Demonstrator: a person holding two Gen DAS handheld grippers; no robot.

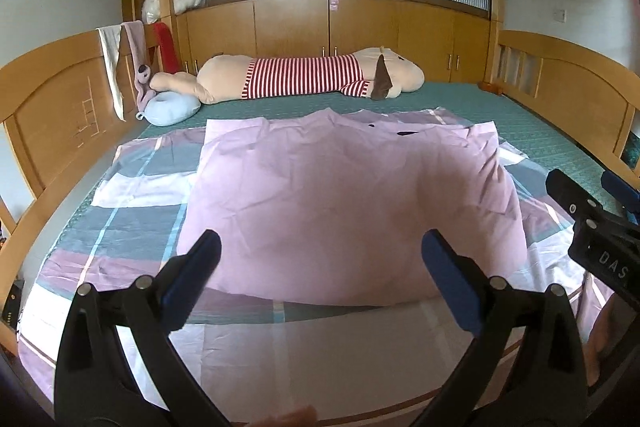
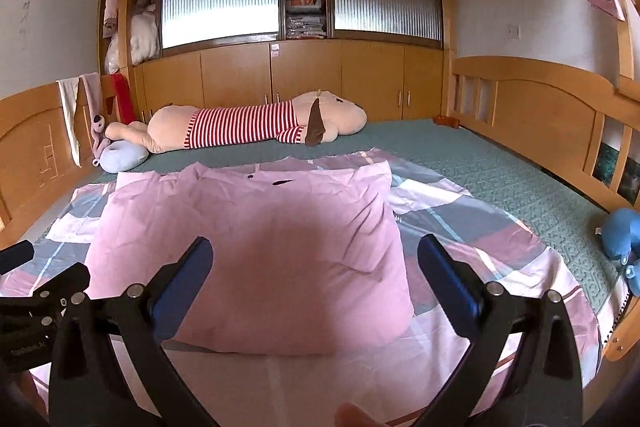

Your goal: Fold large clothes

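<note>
Left black two-finger gripper with blue pads [image 1: 320, 277] spread wide, gripping nothing, hovering over near hem of pale pink cotton garment [image 1: 344, 211]. Right black gripper with blue pads [image 2: 316, 277] likewise gaping and empty above same cloth. Pink garment lying flat in rough rectangle, lightly creased, sides folded inward, two small dark marks near far edge, centred on pink, grey and white checked sheet [image 1: 132, 195]. Beyond sheet, long beige plush dog in red-striped shirt [image 1: 296, 77] stretched across green mattress.
</note>
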